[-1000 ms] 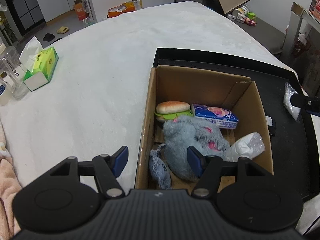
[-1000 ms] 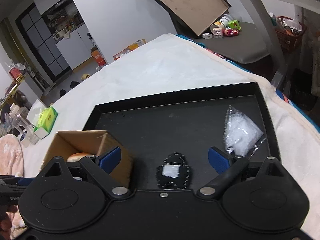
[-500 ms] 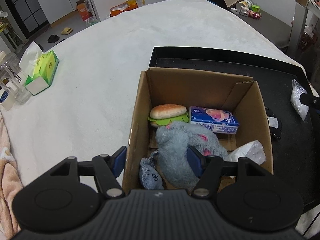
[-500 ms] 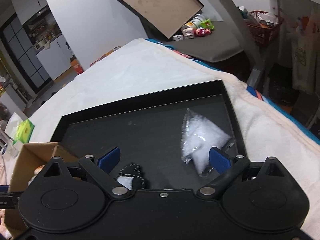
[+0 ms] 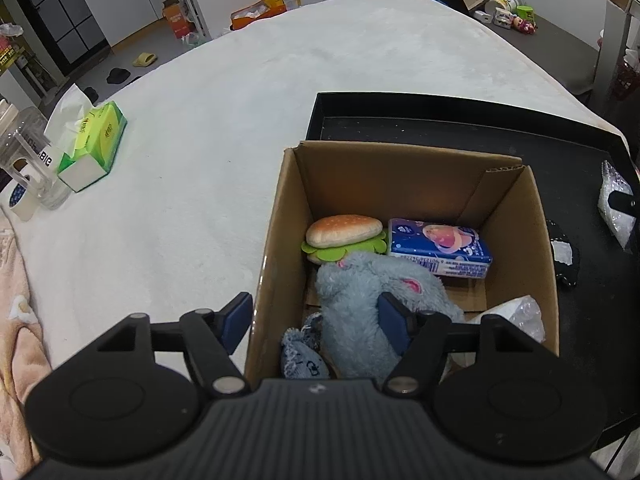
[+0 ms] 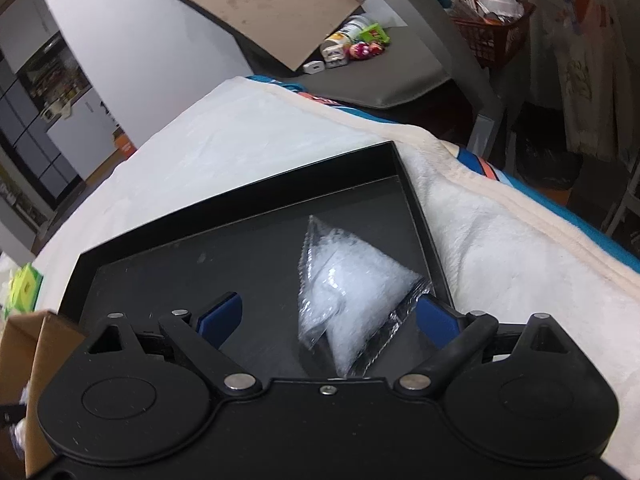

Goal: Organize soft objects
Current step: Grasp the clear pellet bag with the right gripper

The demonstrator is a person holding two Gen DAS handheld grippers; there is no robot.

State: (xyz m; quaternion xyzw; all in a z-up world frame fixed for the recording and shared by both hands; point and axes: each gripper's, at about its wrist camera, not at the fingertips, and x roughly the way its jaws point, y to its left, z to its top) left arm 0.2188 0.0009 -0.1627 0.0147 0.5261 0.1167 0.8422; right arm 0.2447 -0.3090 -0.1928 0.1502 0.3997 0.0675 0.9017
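Note:
A cardboard box stands on a black tray. It holds a burger plush, a blue tissue pack, a grey plush bunny, a denim piece and a clear bag. My left gripper straddles the box's left wall with its jaws opening: one finger is outside, the other rests against the bunny. My right gripper hangs wide over a clear bag of white filling on the tray, jaws closing slightly, bag between them and not pinched. A small black item lies beside the box.
A white blanket covers the surface. At the far left stand a green tissue box and a clear jar, with a pink towel nearer. The tray's right rim is close to the bag.
My right gripper swung right and down, from over the small black item to over the bag of white filling. The left gripper shifted slightly along the box and its jaws widened a little.

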